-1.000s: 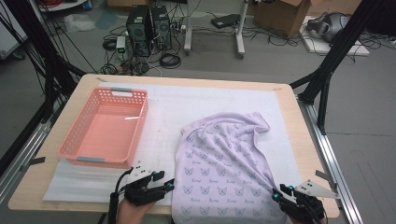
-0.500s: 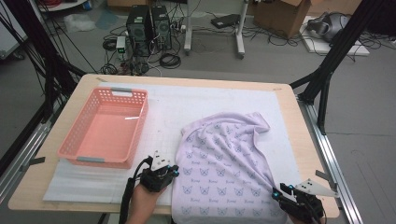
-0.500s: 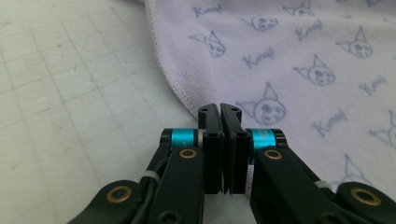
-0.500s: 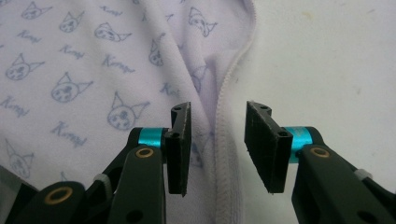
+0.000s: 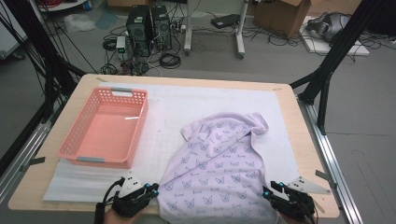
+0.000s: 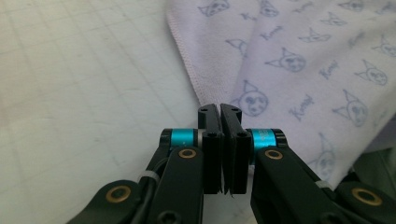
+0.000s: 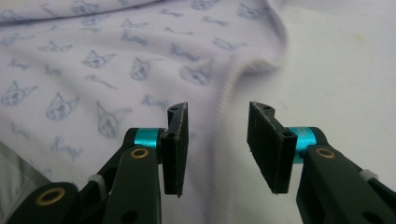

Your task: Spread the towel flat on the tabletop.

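Lilac printed towel [image 5: 219,161] lies spread and rumpled on the white mat [image 5: 187,105], near edge of worktop [image 5: 303,140], right of pink basket [image 5: 105,128]. Left hand-held gripper [image 6: 219,112]: jaws pressed together at the towel's left hem, whether cloth is pinched cannot be told. Right hand-held gripper [image 7: 217,123]: jaws wide apart, straddling the right hem, holding nothing.

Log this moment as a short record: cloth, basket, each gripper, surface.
cloth: lilac towel with a cat print, spread rumpled on the mat, far corner folded over
basket: pink basket, open, left of the towel, apart from it
left gripper: left gripper jaws shut, at the towel's near left edge; whether it pinches the hem cannot be told
right gripper: right gripper jaws open, either side of the towel's right hem
surface: white mat on a wooden table
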### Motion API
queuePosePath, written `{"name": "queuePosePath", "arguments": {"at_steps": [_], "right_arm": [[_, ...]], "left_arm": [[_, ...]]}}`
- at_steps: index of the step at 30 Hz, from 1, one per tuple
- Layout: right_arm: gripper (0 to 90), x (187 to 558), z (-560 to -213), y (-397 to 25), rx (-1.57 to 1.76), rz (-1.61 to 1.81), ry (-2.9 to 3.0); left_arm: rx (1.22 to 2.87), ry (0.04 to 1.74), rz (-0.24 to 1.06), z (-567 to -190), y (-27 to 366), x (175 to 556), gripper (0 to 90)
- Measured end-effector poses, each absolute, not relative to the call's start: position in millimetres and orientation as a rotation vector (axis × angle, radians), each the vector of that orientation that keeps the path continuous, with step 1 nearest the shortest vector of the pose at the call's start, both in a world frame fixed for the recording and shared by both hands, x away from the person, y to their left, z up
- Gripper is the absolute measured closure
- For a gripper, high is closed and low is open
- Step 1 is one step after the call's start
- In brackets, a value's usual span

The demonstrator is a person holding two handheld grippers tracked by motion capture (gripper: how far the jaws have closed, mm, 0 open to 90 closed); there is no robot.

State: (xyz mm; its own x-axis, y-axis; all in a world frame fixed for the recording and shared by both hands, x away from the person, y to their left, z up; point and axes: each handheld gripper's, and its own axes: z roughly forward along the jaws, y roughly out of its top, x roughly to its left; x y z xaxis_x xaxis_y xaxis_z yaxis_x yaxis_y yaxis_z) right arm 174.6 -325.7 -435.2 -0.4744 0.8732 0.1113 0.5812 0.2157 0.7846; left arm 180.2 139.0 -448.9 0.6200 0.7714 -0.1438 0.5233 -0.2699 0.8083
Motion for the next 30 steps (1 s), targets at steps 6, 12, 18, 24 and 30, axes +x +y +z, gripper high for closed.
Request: {"name": "queuePosePath", "arguments": {"at_steps": [6, 12, 18, 24, 30], "right_arm": [[85.4, 188, -446, -322, 1.367, 1.023, 2.193], [86.9, 163, -440, -352, 1.429, 0.896, 2.177], [62.1, 154, -432, -355, 1.410, 0.930, 2.130], [58.8, 157, -434, -354, 1.418, 1.001, 2.083], [58.4, 157, -437, -358, 1.443, 1.025, 2.064]], "left_arm": [[1.885, 1.045, 0.307, -451, 136, 185, 66.2], [1.820, 1.048, 0.282, -447, 136, 191, 49.6], [1.807, 1.056, 0.279, -447, 130, 207, 49.4], [1.842, 1.083, 0.287, -446, 116, 240, 50.9], [1.935, 1.071, 0.315, -453, 85, 256, 49.0]]}}
